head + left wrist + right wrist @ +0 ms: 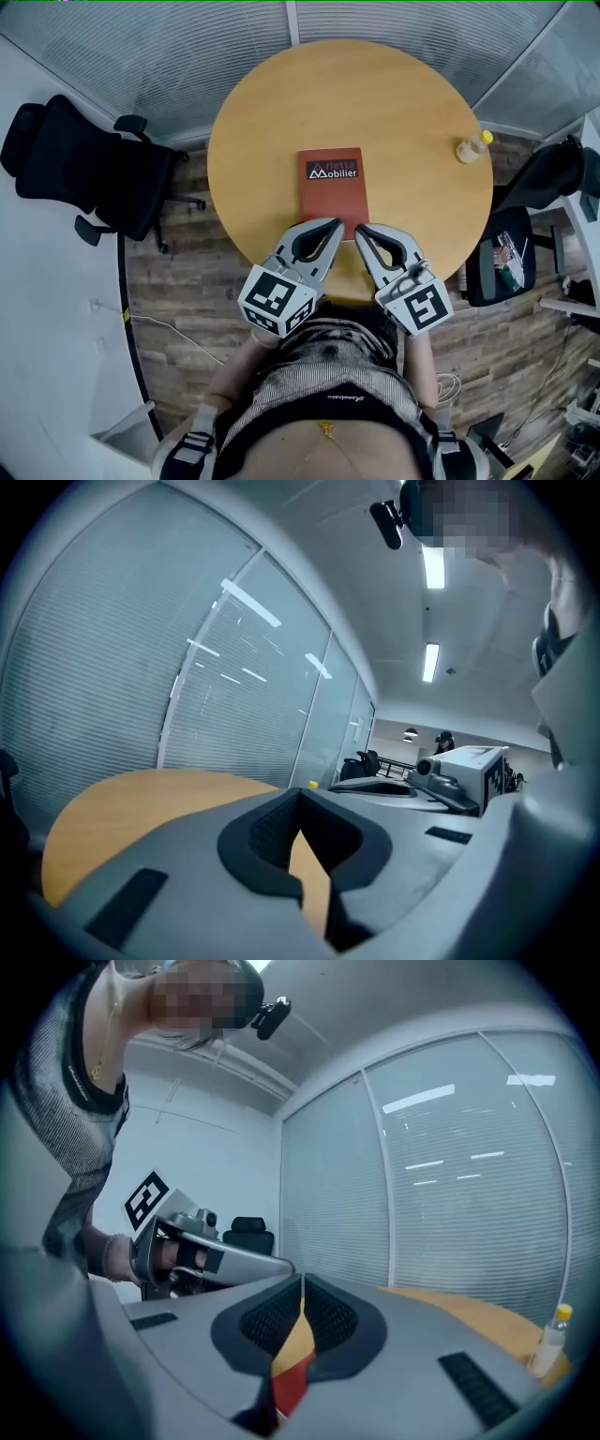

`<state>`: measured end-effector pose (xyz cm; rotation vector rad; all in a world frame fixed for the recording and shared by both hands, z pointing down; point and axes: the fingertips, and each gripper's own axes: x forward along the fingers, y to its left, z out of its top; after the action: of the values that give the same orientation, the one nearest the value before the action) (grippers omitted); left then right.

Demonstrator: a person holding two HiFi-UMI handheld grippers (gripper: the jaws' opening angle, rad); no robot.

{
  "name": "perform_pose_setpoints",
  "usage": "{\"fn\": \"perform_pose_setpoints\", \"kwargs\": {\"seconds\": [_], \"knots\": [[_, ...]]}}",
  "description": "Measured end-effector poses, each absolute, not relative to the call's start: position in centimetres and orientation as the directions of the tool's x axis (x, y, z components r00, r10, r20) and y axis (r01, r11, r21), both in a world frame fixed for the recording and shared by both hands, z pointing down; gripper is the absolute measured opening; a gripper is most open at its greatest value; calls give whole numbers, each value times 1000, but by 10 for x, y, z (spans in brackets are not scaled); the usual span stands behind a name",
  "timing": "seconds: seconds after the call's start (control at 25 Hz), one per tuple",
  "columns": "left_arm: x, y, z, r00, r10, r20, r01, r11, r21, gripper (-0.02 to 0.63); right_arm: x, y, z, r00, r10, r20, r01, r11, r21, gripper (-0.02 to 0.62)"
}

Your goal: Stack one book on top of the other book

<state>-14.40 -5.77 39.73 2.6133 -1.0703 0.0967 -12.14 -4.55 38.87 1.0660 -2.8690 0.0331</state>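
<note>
Jaws pressed together on nothing, the left gripper (330, 228) and right gripper (364, 232) are hovering over the near end of the rust-red rectangular book (332, 187) lying centred on the round wooden table (262, 122); any pull-back should be staying clear of its cover.

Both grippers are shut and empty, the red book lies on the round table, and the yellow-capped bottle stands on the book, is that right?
Not quite: the head view shows the yellow-capped bottle standing on the round table near its right edge, apart from the red book. The left gripper and right gripper are shut and empty.
</note>
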Motion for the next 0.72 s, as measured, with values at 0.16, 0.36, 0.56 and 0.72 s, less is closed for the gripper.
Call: {"fn": "perform_pose_setpoints", "kwargs": {"seconds": [0.16, 0.36, 0.56, 0.72], "knots": [[-143, -53, 382, 722, -676, 148, -690, -686, 232, 18, -125, -42, 367, -756, -653, 51, -652, 758, 25, 29], [-144, -49, 380, 717, -679, 161, -697, -686, 209, 18, -127, -39, 358, -750, -658, 59, -657, 753, 47, 29], [-144, -49, 377, 718, -678, 156, -696, -692, 194, 18, -127, -38, 361, -746, -661, 78, -659, 750, 55, 29], [-144, -49, 377, 720, -677, 150, -693, -695, 192, 18, -128, -38, 361, -745, -662, 82, -660, 749, 54, 26]]}}
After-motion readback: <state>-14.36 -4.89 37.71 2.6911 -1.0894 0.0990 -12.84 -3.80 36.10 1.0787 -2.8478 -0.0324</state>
